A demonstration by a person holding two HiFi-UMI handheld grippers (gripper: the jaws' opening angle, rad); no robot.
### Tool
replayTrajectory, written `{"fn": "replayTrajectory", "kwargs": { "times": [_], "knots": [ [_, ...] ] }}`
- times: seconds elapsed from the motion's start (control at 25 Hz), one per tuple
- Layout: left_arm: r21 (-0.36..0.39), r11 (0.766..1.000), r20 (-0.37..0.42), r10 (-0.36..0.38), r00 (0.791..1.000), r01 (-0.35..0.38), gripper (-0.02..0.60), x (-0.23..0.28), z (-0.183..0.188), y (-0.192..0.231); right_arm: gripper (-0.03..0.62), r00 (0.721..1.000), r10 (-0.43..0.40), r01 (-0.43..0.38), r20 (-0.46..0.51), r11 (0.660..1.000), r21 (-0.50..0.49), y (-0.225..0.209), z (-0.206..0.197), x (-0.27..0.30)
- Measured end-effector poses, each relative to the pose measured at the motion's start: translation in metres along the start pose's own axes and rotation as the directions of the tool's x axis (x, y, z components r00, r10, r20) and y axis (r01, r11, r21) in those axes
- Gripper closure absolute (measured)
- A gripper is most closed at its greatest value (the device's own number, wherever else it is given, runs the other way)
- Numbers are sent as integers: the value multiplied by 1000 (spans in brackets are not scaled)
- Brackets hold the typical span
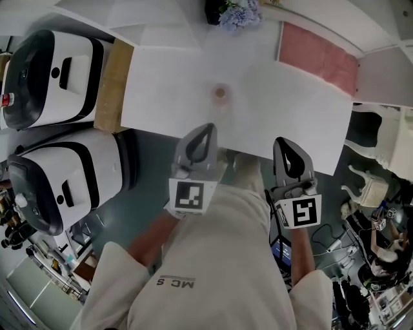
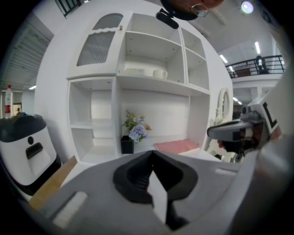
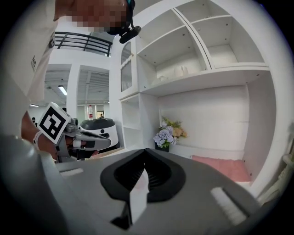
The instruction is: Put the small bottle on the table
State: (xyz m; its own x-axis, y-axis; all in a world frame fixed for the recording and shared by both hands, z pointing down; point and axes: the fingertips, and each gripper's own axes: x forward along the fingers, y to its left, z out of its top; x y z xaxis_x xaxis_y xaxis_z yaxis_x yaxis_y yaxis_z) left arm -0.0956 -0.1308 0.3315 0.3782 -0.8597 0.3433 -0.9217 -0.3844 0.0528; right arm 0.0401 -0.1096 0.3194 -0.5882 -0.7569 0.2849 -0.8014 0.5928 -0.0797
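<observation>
Seen from above in the head view, a small bottle (image 1: 220, 92) with a brownish top stands upright on the white table (image 1: 284, 109), towards the middle. My left gripper (image 1: 206, 131) is at the table's near edge, a short way in front of the bottle. Its jaws are shut with nothing between them, as the left gripper view (image 2: 153, 154) also shows. My right gripper (image 1: 287, 144) is beside it to the right, just off the near edge, also shut and empty (image 3: 146, 151). The bottle does not show in either gripper view.
A dark vase of pale flowers (image 1: 237, 13) and a pink mat (image 1: 319, 57) lie at the table's far side. A wooden board (image 1: 115, 84) and two white appliances (image 1: 51, 77) (image 1: 58, 184) are to the left, a white chair (image 1: 377, 174) to the right. A white shelf unit (image 2: 151, 87) rises beyond.
</observation>
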Motion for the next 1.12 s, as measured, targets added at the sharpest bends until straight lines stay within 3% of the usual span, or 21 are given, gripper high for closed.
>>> {"fn": "replayTrajectory", "kwargs": {
  "times": [0.2,0.36,0.52,0.68,1.12],
  "knots": [
    [-19,1000,-18,-15,1000,15,581,-24,14,-10,600,999,-29,29,16,1000,-1,2,13,-33],
    [-17,1000,13,-17,1000,17,581,-36,27,-9,600,997,-75,74,22,996,49,-6,15,-48],
    [39,998,35,-51,998,50,581,-46,37,-8,600,994,-106,104,19,992,66,-5,14,-58],
    [12,999,67,-40,997,39,581,-54,45,-6,600,996,-89,87,31,995,42,5,19,-66],
    [43,996,38,-78,996,76,581,-55,45,-9,600,999,-13,12,41,999,37,27,26,-56]
  ]
}}
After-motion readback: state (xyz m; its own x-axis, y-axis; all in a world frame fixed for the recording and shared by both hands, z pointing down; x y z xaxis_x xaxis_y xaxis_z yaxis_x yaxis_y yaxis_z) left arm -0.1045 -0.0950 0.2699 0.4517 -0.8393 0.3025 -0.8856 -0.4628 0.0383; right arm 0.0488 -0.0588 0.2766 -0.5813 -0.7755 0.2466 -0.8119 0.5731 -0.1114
